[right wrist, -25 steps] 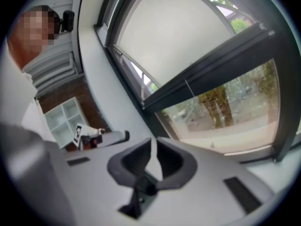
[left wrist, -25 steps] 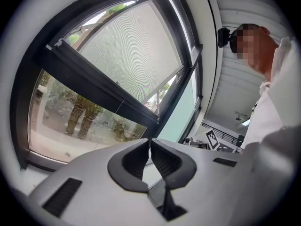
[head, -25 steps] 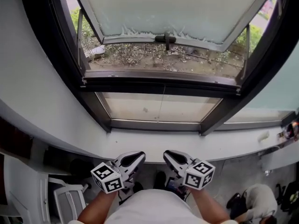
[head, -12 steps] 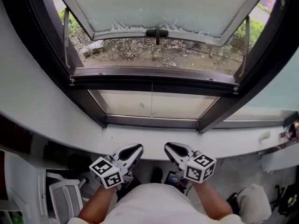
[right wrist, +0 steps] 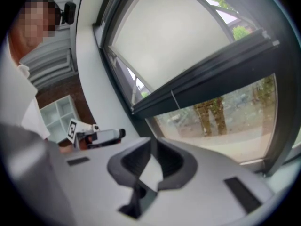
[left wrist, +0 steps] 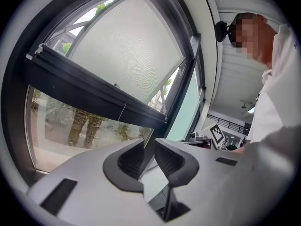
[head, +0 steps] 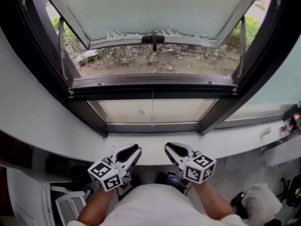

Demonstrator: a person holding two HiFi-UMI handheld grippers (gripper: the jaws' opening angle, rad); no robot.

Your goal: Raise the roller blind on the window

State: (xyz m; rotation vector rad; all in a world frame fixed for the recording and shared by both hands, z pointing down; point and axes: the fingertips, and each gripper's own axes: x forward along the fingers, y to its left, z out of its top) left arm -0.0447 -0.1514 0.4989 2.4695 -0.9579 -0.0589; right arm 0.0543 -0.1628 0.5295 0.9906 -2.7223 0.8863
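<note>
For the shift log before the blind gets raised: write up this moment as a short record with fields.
Left gripper: empty, jaws have just been opening, gap between them
Right gripper: shut, empty
Position: both side by side at the white sill's near edge
Upper sash: tilted open outward, dark handle on its lower edge
Cord: thin, hangs in front of the lower pane, not gripped

Locate the white window sill (head: 61, 126); it curves across your view from 9 o'clock to 3 o'clock. At 3 o'clock, a small white object (head: 266, 132) lies on it. At 5 o'clock, a pale bundle (head: 261, 202) rests on the grey floor (head: 230, 172).
</note>
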